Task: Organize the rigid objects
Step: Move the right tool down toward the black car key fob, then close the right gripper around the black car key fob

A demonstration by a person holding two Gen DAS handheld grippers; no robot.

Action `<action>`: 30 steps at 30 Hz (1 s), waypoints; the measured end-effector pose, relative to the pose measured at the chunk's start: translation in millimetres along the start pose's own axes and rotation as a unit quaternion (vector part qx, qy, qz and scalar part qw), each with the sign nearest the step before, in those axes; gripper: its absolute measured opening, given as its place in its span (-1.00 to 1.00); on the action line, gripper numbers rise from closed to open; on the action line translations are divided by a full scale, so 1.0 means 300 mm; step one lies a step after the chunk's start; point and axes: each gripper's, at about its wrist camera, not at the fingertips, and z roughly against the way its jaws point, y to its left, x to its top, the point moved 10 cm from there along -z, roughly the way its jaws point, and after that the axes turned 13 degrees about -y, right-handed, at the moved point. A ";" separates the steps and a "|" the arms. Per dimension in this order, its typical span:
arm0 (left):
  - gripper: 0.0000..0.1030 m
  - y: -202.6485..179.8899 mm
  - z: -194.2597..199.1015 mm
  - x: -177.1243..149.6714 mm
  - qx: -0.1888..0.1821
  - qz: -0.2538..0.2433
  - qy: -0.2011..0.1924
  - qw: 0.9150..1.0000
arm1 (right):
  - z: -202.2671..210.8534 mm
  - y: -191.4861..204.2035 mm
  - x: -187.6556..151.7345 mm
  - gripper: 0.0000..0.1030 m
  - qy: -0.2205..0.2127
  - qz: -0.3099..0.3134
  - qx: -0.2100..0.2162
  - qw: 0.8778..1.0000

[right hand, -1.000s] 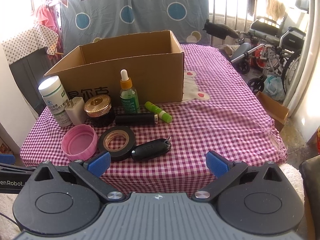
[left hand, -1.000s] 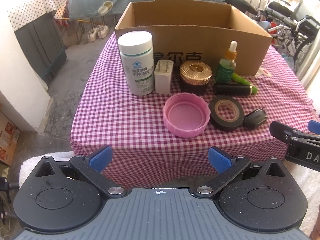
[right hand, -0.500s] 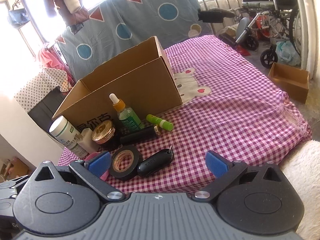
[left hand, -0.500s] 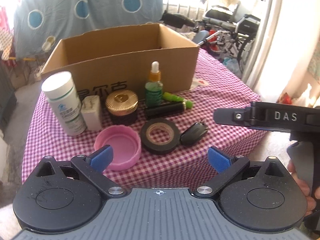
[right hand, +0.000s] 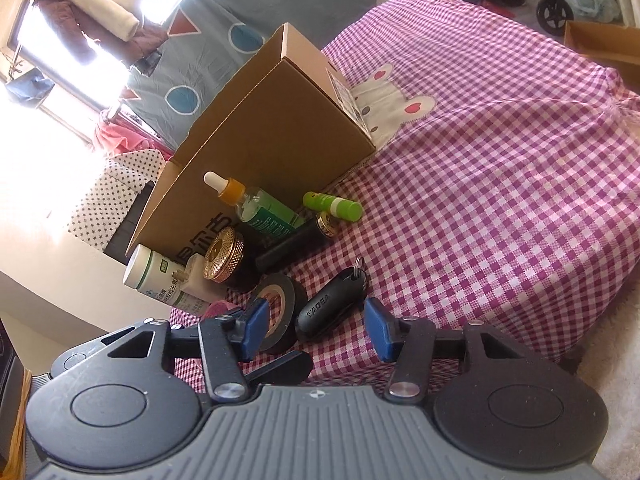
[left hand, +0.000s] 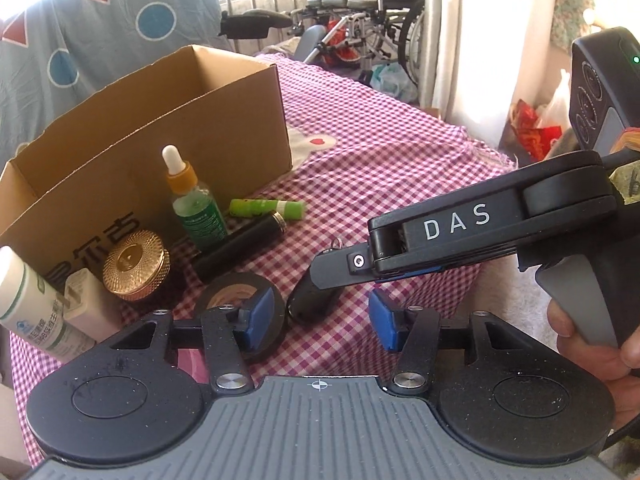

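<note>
Since a second earlier you had swung both claws in over the near edge of the worktop [right hand: 500, 184] and rolled them, and the items sat much closer. Your left claw [left hand: 322, 322] pointed steeply down, jaws closing on nothing, pads clear of everything. Your right claw [right hand: 316, 328] angled down likewise, jaws closing, empty, just short of the black key fob [right hand: 330, 306]. In the left view your right hand [left hand: 592, 344] gripped its handle, that tool's fingers crossing above the fob. The tape roll [right hand: 280, 312] lay touching the fob's left side. Behind stood the gold-lidded jar [right hand: 224, 256], dropper bottle [right hand: 256, 206], black tube [right hand: 296, 242], green stick [right hand: 332, 206] and white bottle [right hand: 156, 278], all outside the cardboard box [right hand: 276, 132].
</note>
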 end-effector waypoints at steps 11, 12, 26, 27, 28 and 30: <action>-0.01 -0.021 -0.054 -0.025 0.004 -0.009 0.039 0.999 | -0.053 -0.046 0.006 -0.38 0.025 -0.039 0.006 0.999; -0.01 -0.020 -0.060 -0.028 0.004 -0.005 0.042 0.999 | -0.057 -0.047 0.009 -0.38 0.025 -0.042 0.007 0.999; -0.01 -0.005 -0.098 -0.017 -0.037 0.076 0.049 0.995 | -0.081 -0.062 0.023 -0.38 0.034 -0.060 0.018 0.997; -0.01 -0.005 -0.103 -0.017 -0.040 0.078 0.049 0.995 | -0.085 -0.061 0.024 -0.38 0.035 -0.060 0.019 0.997; -0.01 -0.006 -0.109 -0.016 -0.040 0.079 0.049 0.995 | -0.089 -0.061 0.026 -0.38 0.036 -0.060 0.019 0.997; -0.01 -0.006 -0.112 -0.011 -0.042 0.079 0.047 0.995 | -0.094 -0.063 0.032 -0.38 0.037 -0.059 0.019 0.997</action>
